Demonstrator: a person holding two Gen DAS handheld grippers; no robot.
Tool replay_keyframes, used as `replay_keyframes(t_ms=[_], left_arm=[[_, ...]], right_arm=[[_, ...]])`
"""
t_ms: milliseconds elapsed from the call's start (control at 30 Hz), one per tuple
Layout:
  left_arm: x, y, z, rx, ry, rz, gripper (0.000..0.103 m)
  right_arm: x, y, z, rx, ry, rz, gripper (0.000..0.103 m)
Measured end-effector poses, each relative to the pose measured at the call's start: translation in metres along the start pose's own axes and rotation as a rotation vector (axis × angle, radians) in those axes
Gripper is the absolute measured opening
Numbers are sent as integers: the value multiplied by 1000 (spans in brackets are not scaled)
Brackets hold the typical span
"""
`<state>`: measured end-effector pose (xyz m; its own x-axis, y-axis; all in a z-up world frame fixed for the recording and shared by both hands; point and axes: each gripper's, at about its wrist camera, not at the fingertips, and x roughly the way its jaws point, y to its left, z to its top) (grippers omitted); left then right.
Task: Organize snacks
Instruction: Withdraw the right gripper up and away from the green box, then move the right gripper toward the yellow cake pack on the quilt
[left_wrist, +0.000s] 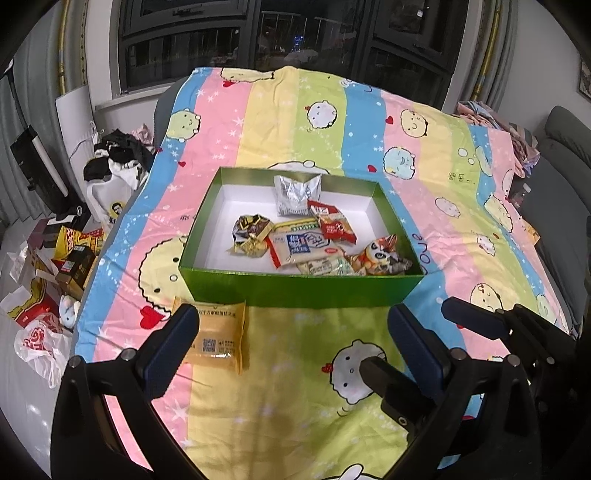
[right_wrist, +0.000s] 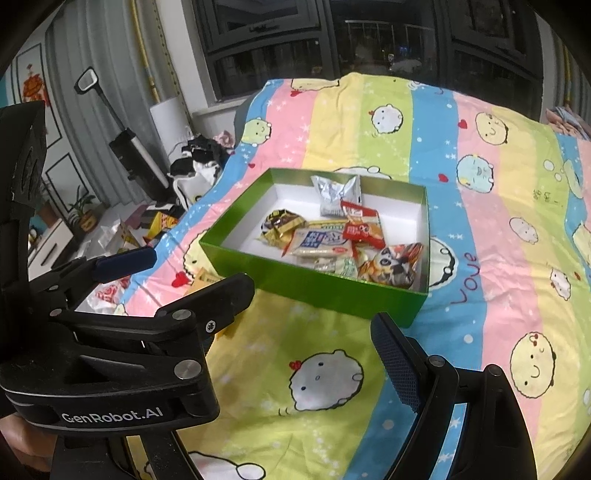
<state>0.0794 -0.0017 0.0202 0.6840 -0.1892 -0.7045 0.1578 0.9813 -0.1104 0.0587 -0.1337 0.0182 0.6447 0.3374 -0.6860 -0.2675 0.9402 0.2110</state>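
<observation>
Snacks fill the green box (left_wrist: 295, 291); left gripper (left_wrist: 295, 332), fingers spread and empty, faces the last yellow packet (left_wrist: 218, 332) (right gripper's (right_wrist: 314, 314) spread unclear).

The green box (left_wrist: 295, 288) looks like glossy card, matt white inside. A crinkled silver foil packet (left_wrist: 295, 194) shines. The striped bedsheet (left_wrist: 295, 110) is soft cloth.

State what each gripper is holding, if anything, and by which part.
Nothing is held. The left gripper is open and empty above the bedsheet, near the yellow snack packet. The right gripper is also open and empty.
</observation>
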Motion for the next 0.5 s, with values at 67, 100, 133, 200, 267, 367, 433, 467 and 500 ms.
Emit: replay_keyframes(t_ms=[67, 100, 133, 200, 267, 367, 433, 467, 500], left_arm=[[2, 2, -3, -6, 7, -1, 102], [3, 3, -4, -11, 13, -2, 102], [4, 4, -5, -13, 17, -2, 102], [6, 6, -8, -17, 22, 0, 102], [9, 8, -10, -21, 30, 0, 102], [12, 12, -14, -27, 41, 0, 102], [15, 15, -17, -30, 49, 5, 102], [16, 17, -19, -32, 52, 7, 102], [18, 20, -21, -39, 57, 9, 102]], right_arm=[[1, 1, -2, -1, 6, 0, 87], [2, 1, -3, -2, 10, 1, 87], [4, 2, -4, -3, 15, 1, 87], [6, 2, -6, -4, 22, 2, 87], [9, 3, -7, -5, 29, 2, 87], [14, 3, -10, -5, 43, 5, 87], [18, 3, -13, -9, 54, 6, 87], [20, 4, -14, -11, 56, 2, 87], [22, 4, -16, -12, 61, -5, 87]])
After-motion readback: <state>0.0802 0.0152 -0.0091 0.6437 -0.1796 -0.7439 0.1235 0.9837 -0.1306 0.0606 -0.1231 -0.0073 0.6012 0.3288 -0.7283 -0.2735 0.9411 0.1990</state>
